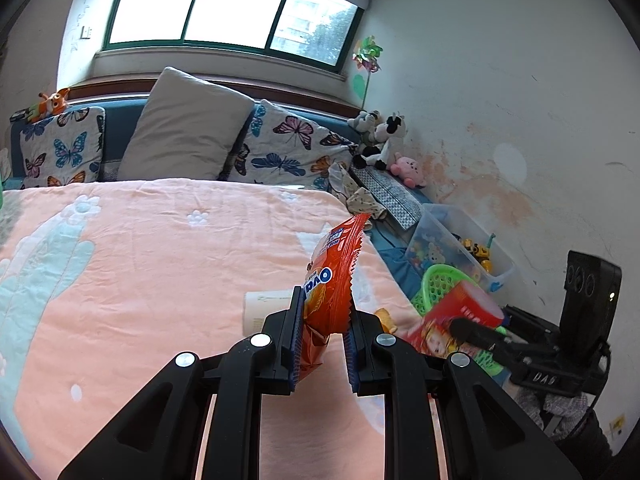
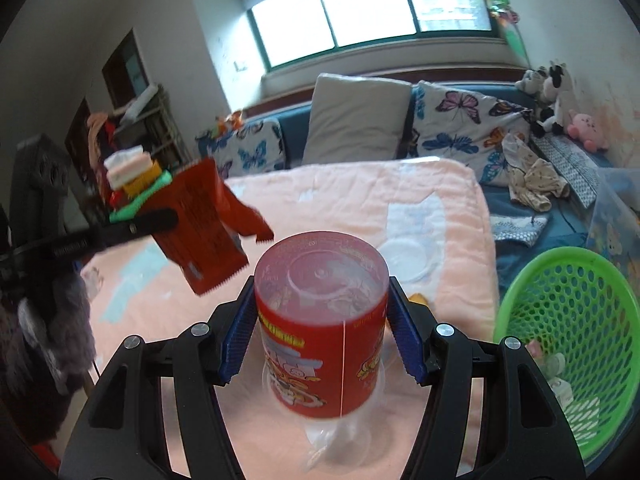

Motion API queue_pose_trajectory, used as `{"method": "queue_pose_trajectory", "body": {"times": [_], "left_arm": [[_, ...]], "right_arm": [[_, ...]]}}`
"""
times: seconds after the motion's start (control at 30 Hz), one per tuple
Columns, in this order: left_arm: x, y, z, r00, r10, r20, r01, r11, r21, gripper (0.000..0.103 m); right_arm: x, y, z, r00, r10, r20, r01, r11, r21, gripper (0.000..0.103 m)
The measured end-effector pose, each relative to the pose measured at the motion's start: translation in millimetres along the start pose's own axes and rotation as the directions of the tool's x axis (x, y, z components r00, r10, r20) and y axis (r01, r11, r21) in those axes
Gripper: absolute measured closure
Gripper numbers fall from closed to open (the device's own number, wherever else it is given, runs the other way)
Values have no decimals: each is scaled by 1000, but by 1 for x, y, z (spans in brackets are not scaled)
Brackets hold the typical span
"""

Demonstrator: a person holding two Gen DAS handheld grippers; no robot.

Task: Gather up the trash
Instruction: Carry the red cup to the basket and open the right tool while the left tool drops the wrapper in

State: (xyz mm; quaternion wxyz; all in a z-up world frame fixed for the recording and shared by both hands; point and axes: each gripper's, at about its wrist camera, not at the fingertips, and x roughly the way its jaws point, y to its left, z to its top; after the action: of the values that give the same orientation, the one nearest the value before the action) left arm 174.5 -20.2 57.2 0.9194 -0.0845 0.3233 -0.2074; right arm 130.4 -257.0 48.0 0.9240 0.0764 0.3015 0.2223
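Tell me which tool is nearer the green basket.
Right. The right tool, gripping the red cup, is just beside the green basket; the left tool, holding the orange wrapper, is farther away.

We're in a home bedroom: pink-blanketed bed [image 1: 160,248], butterfly pillows [image 1: 288,148], plush toys [image 1: 384,140] under the window [image 1: 232,12].

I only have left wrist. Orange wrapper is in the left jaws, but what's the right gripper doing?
Observer: The right gripper is clamped on a red-labelled plastic jar, base toward the camera.
Operator: Basket got anything in it?
Observer: Yes, the green basket holds a few small pale pieces near its bottom.
Operator: Other trash left on the bed?
Observer: A clear round lid lies on the pink blanket beyond the jar.
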Motion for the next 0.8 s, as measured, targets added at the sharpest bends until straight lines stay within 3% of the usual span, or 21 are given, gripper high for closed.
{"method": "queue_pose_trajectory", "body": {"times": [0.2,0.47,0.7,0.8], "left_arm": [[13,-18,6,999,-42,-19,42,999,16,85],[35,-54,12,994,-98,-51,101,993,62,85],[60,-94,14,984,-153,-94,161,983,91,85],[71,-111,16,980,-166,-109,178,978,111,85]], "right_arm": [[-25,-16,4,999,-36,39,35,999,35,41],[-53,-56,2,986,-153,60,147,984,98,41],[-70,-107,-14,951,-308,30,299,941,160,41],[-75,-129,-22,924,-382,16,373,911,177,41]]}}
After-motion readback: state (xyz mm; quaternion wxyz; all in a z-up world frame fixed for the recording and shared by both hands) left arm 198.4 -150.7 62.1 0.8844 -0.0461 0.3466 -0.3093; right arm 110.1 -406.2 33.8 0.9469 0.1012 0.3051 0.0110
